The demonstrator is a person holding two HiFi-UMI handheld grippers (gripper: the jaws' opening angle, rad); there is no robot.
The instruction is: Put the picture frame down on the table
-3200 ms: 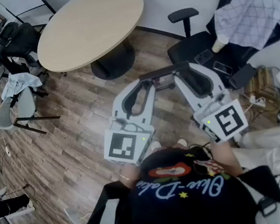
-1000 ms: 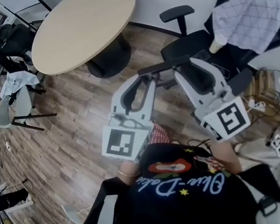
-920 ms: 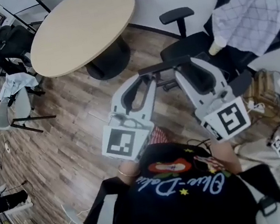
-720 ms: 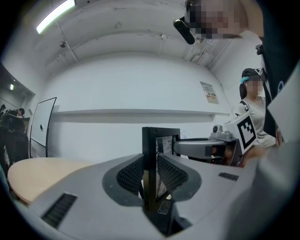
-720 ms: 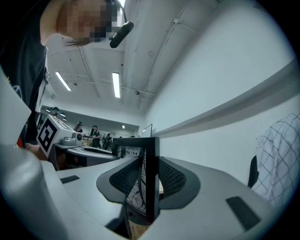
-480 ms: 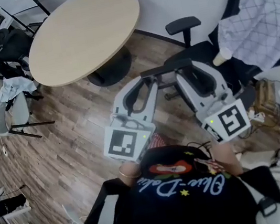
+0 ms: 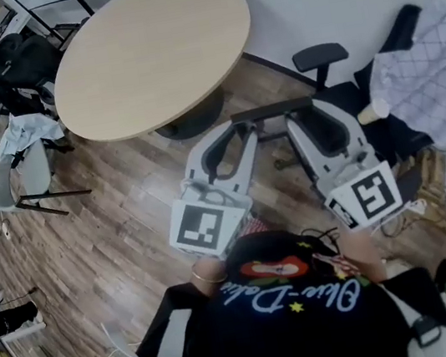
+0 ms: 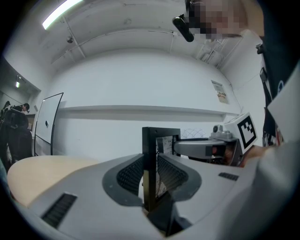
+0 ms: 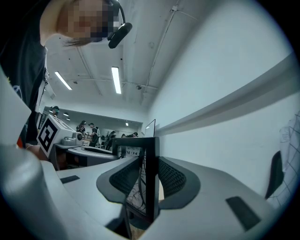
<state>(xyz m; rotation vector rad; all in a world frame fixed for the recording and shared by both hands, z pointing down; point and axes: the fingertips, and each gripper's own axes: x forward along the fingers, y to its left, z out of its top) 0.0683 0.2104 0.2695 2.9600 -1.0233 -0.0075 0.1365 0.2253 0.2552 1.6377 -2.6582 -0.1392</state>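
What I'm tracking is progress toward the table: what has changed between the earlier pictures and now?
The person has carried the picture frame nearer the round table, whose edge now lies closer to the frame; the chair with the checked cloth has slid toward the head view's right. Nothing was taken or let go: the left gripper and the right gripper stay shut on the frame's two ends, over the floor.

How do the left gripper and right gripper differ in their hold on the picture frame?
The left gripper clamps the picture frame at its left end, the right gripper at its right end. The left gripper is nearer the round table, the right gripper nearer the office chair. Shared: both are shut on its edge, holding it off the table.
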